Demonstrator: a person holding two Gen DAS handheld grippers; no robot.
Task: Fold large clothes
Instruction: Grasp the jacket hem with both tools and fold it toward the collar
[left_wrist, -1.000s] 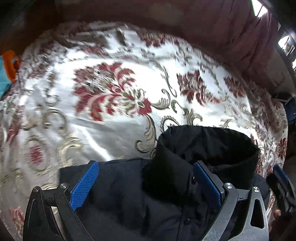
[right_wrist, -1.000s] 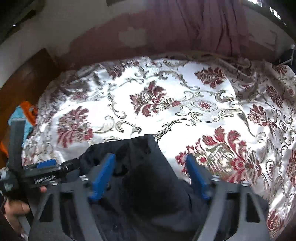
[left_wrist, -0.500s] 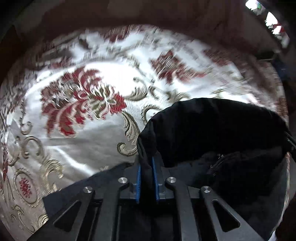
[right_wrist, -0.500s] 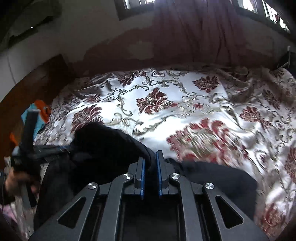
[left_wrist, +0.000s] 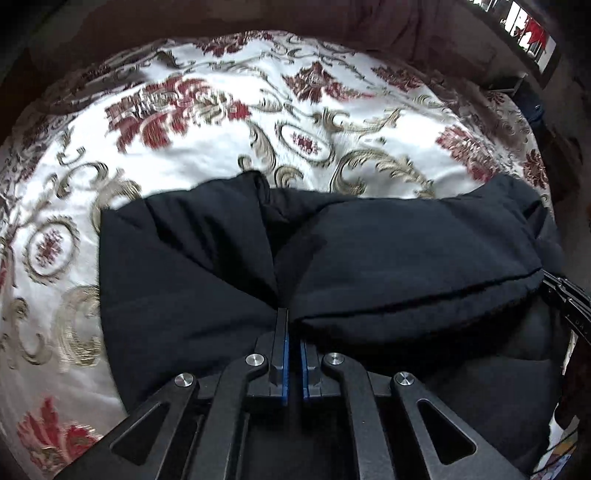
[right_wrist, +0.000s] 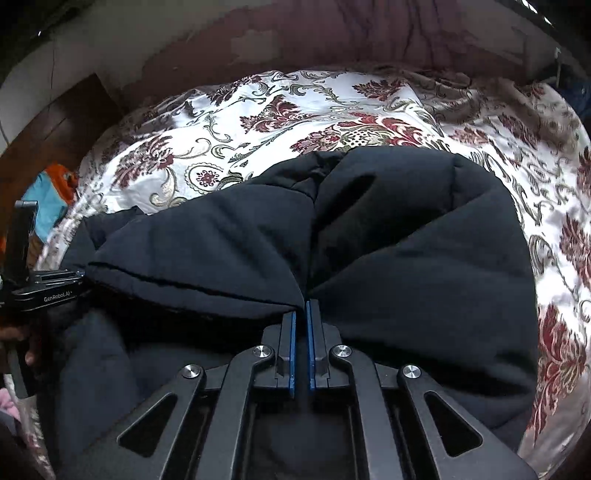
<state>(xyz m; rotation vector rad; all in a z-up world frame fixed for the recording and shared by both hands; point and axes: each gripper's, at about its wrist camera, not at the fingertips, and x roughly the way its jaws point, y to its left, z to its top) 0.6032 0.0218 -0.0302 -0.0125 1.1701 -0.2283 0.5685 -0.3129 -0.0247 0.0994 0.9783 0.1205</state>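
A dark navy padded jacket (left_wrist: 369, 258) lies bunched on the floral bedspread (left_wrist: 207, 147). My left gripper (left_wrist: 293, 314) is shut on a pinch of the jacket's fabric near its left part. My right gripper (right_wrist: 302, 306) is shut on the jacket (right_wrist: 406, 240) further right, where a fold rises from the jaws. A stitched seam runs across the raised fold between the two grips. The left gripper's body (right_wrist: 44, 291) shows at the left edge of the right wrist view. The jacket's lower part is hidden under the grippers.
The bed's white, red and gold spread (right_wrist: 295, 107) stretches beyond the jacket. A dark red curtain (right_wrist: 424, 37) hangs behind the bed. Orange and teal cloth (right_wrist: 51, 192) lies off the bed's left edge beside a wooden panel (right_wrist: 55, 118).
Both grippers went from open to shut on the jacket. The pinched fabric has been lifted and carried forward over the spread, so the jacket now fills more of both views.
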